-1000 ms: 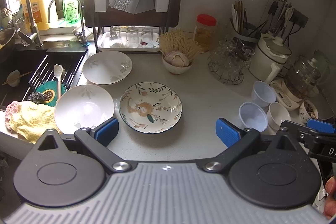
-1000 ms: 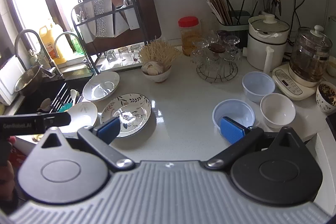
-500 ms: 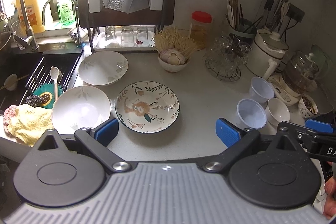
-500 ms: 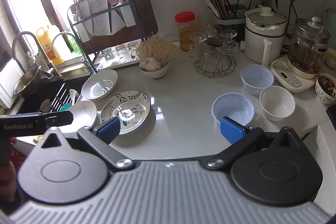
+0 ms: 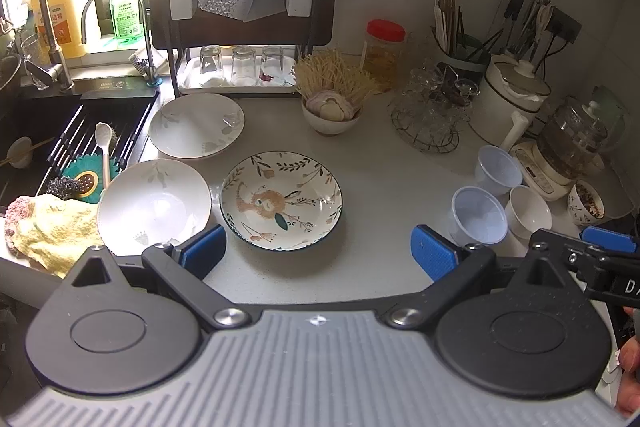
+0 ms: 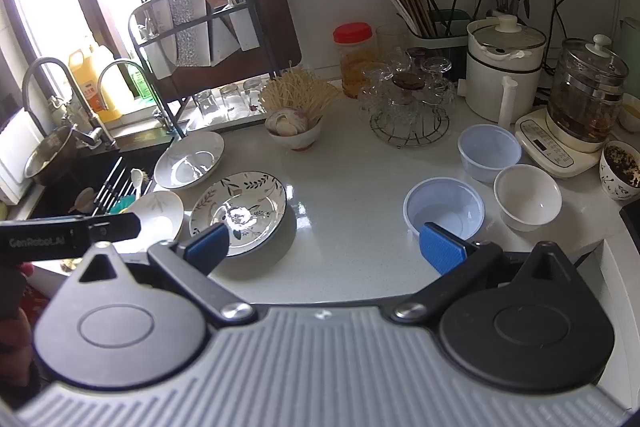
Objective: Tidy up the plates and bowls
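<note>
Left wrist view: floral plate (image 5: pixel 281 200) sits slightly higher than before; both grippers (image 5: pixel 319 253) (image 6: pixel 325 245) stay spread, empty

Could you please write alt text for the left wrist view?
The open left gripper hovers empty over a kitchen counter, facing a floral plate beside two white plates. Three small bowls sit at right.

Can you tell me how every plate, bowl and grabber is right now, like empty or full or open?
Left gripper: open, holding nothing.
Right gripper: open, holding nothing.
Floral plate: empty, flat on counter.
Two white plates: empty, unstacked.
Two plastic bowls: empty, upright.
White bowl: empty, upright.
Garlic bowl: full.
</note>
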A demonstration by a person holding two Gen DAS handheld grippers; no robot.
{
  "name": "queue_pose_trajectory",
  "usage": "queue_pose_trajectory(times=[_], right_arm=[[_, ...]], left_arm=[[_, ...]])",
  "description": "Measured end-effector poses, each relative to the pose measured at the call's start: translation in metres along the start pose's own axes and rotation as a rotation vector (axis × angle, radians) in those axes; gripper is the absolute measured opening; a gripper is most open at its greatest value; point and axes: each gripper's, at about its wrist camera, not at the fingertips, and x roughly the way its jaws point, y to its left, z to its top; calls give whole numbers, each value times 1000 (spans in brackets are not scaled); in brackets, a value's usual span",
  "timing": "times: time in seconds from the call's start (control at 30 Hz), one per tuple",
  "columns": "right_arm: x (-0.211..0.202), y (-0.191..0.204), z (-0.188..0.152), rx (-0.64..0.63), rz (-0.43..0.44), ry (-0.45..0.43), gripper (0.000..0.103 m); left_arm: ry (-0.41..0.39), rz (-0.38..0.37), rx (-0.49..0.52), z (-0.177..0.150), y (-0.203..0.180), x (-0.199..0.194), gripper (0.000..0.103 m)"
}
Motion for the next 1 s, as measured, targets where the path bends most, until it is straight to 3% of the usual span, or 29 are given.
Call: queue_pose_trajectory(times=[1.0], right_arm=[[-3, 0, -1, -10, 15, -3, 103]], left_arm=[[-18, 16, -13, -5, -1, -9, 100]])
